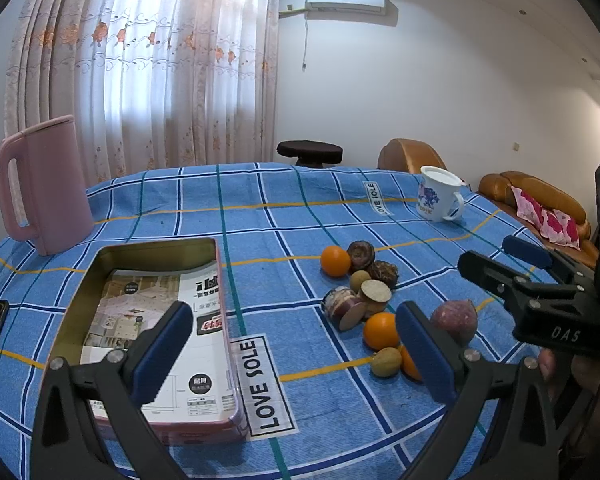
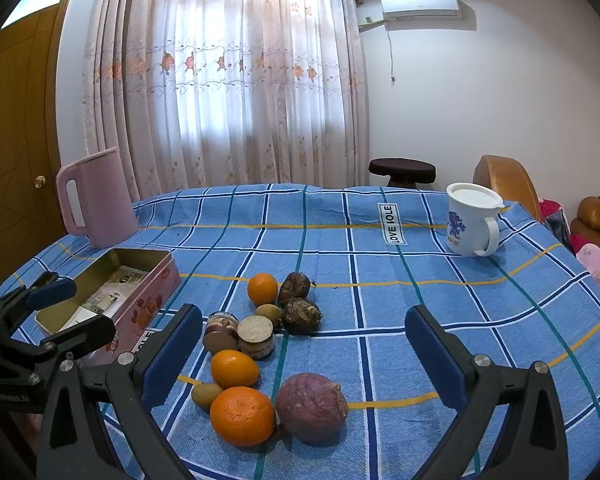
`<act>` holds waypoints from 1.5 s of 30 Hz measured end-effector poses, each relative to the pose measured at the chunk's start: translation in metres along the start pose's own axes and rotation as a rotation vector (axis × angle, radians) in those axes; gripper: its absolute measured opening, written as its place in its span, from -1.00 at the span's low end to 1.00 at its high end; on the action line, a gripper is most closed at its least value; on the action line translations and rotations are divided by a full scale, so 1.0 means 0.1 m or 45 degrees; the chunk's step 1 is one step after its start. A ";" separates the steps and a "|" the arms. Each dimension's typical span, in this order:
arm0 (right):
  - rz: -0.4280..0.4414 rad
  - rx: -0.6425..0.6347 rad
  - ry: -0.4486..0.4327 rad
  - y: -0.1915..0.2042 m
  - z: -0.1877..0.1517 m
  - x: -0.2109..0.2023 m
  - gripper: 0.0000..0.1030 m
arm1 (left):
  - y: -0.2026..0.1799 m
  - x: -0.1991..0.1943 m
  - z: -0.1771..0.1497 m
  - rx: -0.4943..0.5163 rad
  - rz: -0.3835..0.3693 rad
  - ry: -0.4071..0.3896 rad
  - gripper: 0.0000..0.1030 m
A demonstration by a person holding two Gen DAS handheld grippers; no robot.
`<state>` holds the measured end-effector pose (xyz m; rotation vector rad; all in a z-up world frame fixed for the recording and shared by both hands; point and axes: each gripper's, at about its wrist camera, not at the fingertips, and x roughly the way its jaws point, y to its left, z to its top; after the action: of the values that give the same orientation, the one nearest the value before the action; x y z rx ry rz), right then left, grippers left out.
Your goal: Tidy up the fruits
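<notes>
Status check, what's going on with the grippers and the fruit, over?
Left gripper and right gripper open, empty. Fruit pile on blue checked tablecloth; pink rectangular tin holds only a leaflet. Nothing blocking.

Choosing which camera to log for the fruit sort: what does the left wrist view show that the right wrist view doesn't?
Only the left wrist view shows the paper-lined floor of the pink tin from above. Only the right wrist view shows a wooden door and the tin's flowered side. Both show the fruit pile, pink jug, white mug, and open, empty hand-held grippers.

Both wrist views face the curtain across the table, sharing the fruit pile.
</notes>
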<state>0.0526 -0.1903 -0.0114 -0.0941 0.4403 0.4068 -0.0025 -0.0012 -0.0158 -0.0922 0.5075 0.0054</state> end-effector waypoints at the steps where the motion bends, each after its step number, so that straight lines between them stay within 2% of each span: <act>1: 0.006 0.010 -0.001 -0.01 0.00 0.00 0.98 | -0.01 0.00 0.00 0.001 0.001 0.002 1.00; 15: -0.005 0.052 0.012 -0.04 -0.12 0.02 0.97 | -0.04 0.06 -0.03 0.017 0.003 0.020 1.00; 23: 0.055 0.181 0.109 -0.22 -0.26 0.12 0.96 | -0.14 0.14 -0.12 0.049 -0.023 0.048 1.00; 25: 0.077 0.201 0.134 -0.25 -0.31 0.21 0.83 | -0.17 0.15 -0.13 0.058 -0.027 0.050 1.00; 26: 0.084 0.205 0.153 -0.26 -0.33 0.24 0.65 | -0.18 0.16 -0.14 0.064 -0.029 0.051 1.00; 27: 0.100 0.209 0.190 -0.27 -0.37 0.29 0.56 | -0.20 0.16 -0.15 0.071 -0.032 0.051 1.00; 29: 0.116 0.211 0.253 -0.27 -0.42 0.38 0.55 | -0.22 0.18 -0.16 0.080 -0.031 0.054 1.00; 30: 0.121 0.211 0.279 -0.27 -0.45 0.41 0.39 | -0.24 0.19 -0.17 0.081 -0.038 0.059 1.00; 32: 0.148 0.231 0.294 -0.30 -0.46 0.43 0.32 | -0.27 0.20 -0.18 0.087 -0.049 0.062 1.00; 35: 0.240 0.244 0.312 -0.32 -0.47 0.44 -0.04 | -0.37 0.21 -0.20 0.123 -0.069 0.069 1.00; 38: 0.217 0.244 0.262 -0.30 -0.47 0.38 -0.04 | -0.49 0.22 -0.22 0.159 -0.097 0.067 0.98; 41: 0.189 0.246 0.234 -0.35 -0.45 0.30 -0.04 | -0.64 0.27 -0.23 0.216 -0.126 0.091 0.88; 43: 0.144 0.232 0.244 -0.42 -0.43 0.25 -0.04 | -0.74 0.31 -0.26 0.247 -0.147 0.108 0.82; 45: 0.131 0.240 0.243 -0.49 -0.44 0.23 -0.04 | -0.84 0.37 -0.28 0.275 -0.176 0.137 0.66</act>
<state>0.0740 -0.2347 -0.0605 0.0737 0.6713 0.4574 0.0182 -0.0876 -0.0506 0.0848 0.6050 -0.1898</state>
